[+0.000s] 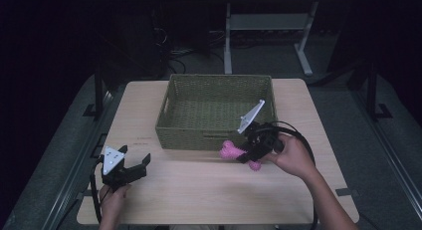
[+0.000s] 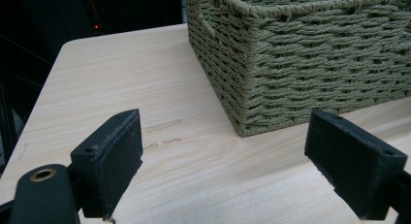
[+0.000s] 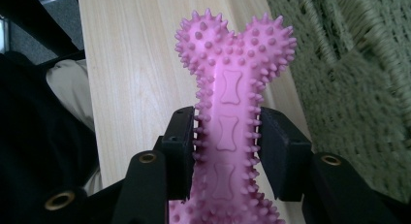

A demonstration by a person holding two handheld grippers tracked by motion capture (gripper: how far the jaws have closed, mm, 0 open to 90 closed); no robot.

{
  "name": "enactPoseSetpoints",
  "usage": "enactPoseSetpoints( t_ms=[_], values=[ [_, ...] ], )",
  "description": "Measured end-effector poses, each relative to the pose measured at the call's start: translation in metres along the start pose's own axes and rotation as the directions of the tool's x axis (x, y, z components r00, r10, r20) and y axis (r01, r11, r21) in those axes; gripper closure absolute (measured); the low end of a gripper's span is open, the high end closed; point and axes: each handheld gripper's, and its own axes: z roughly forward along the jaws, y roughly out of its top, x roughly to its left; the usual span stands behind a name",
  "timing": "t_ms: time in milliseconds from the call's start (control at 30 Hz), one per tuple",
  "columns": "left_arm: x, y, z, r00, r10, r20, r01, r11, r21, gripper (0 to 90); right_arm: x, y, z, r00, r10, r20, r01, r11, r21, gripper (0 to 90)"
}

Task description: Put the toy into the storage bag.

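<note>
Where the pink spiked bone toy [image 3: 228,132] sits crosswise in my right gripper [image 1: 253,151], its fingers [image 3: 178,151] are clamped on the toy's narrow shaft, one knobbed end jutting past them. In the high view I see the toy lifted just above the table [image 1: 199,190], right beside the near wall of the woven green basket [image 1: 189,135]. My left gripper [image 1: 130,166] rests low near the table's front left corner, well apart from the basket, its fingers [image 2: 114,161] spread wide with nothing between them. The table is pale wood with rounded corners. Around it the room is dark, with grey floor, cables and a white desk frame [image 1: 268,26] behind. I count one toy, one basket, two grippers.
</note>
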Motion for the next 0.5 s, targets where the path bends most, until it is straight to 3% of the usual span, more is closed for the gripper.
enactPoseSetpoints(
  t_ms=[500],
  values=[
    [0.004,-0.001,0.0,0.9999,-0.015,0.006,0.015,0.9999,-0.003,13.0,-0.017,0.016,-0.014,0.9997,0.003,-0.023,-0.003,1.0,-0.007,57.8]
  ],
)
